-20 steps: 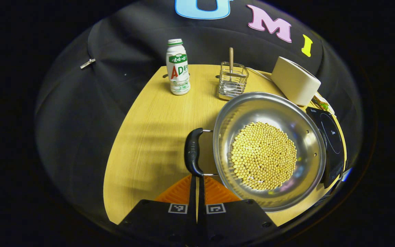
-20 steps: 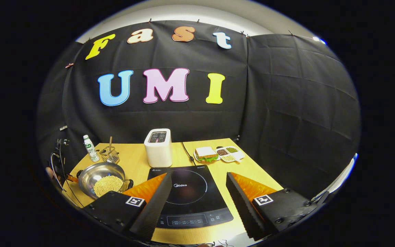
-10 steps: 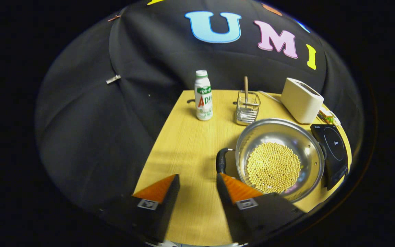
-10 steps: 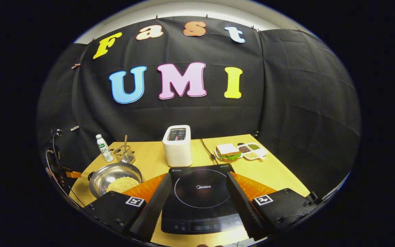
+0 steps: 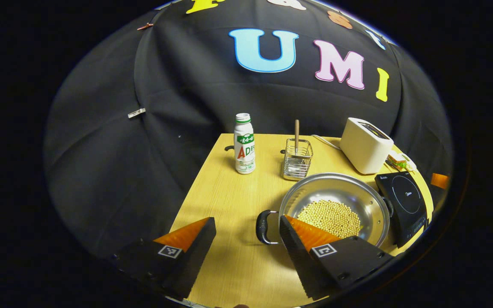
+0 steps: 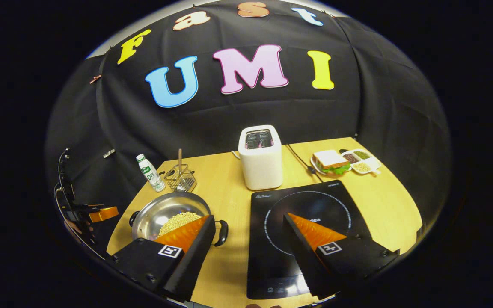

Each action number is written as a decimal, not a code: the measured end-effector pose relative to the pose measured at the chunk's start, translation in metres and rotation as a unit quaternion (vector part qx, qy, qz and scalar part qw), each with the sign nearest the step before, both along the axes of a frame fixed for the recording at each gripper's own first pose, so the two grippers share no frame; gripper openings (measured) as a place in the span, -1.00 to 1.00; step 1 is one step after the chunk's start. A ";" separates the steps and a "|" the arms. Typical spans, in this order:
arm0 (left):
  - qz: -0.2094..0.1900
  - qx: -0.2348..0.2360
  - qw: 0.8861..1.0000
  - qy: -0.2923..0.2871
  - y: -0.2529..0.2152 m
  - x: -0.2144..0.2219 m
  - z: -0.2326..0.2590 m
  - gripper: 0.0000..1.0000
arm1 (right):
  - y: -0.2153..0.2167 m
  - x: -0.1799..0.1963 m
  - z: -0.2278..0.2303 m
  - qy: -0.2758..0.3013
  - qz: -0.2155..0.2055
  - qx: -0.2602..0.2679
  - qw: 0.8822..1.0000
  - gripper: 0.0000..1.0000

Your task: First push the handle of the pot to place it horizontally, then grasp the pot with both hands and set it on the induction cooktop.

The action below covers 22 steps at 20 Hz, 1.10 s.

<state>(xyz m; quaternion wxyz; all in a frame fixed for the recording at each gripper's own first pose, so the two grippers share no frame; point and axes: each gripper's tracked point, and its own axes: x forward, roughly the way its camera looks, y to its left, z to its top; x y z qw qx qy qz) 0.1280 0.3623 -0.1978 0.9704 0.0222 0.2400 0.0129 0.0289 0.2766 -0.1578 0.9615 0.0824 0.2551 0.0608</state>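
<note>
Where the tongs' finger (image 5: 310,233) overlaps, pot (image 5: 336,201) rim hidden.

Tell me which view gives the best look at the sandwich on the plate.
The right gripper view: the sandwich sits unobstructed at the table's far right, bread and green filling plain, beside a divided dish. In the left gripper view it is a small sliver mostly hidden behind the toaster.
</note>
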 end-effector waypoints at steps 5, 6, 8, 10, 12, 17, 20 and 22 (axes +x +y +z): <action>-0.009 -0.024 1.000 -0.013 -0.016 0.016 -0.004 0.88 | 0.038 0.030 -0.038 0.047 0.027 0.005 0.999 0.97; -0.016 -0.029 0.999 -0.008 -0.018 0.019 -0.010 0.88 | 0.044 0.034 -0.046 0.058 0.030 0.008 0.998 0.98; -0.024 -0.037 0.999 -0.001 -0.023 0.027 -0.016 0.89 | 0.055 0.041 -0.059 0.074 0.036 0.016 0.996 0.98; -0.028 -0.042 0.999 0.006 -0.025 0.038 -0.025 0.89 | 0.064 0.044 -0.074 0.088 0.038 0.021 0.995 0.98; -0.028 -0.051 0.998 0.016 -0.027 0.047 -0.037 0.89 | 0.071 0.046 -0.085 0.099 0.038 0.026 0.994 0.98; -0.033 -0.080 0.996 0.036 -0.032 0.062 -0.061 0.92 | 0.080 0.047 -0.113 0.125 0.038 0.035 0.991 0.99; -0.038 -0.091 0.994 0.044 -0.036 0.067 -0.072 0.91 | 0.086 0.046 -0.127 0.142 0.033 0.045 0.988 0.98; -0.040 -0.092 0.994 0.053 -0.035 0.068 -0.081 0.92 | 0.087 0.044 -0.137 0.151 0.032 0.041 0.987 0.99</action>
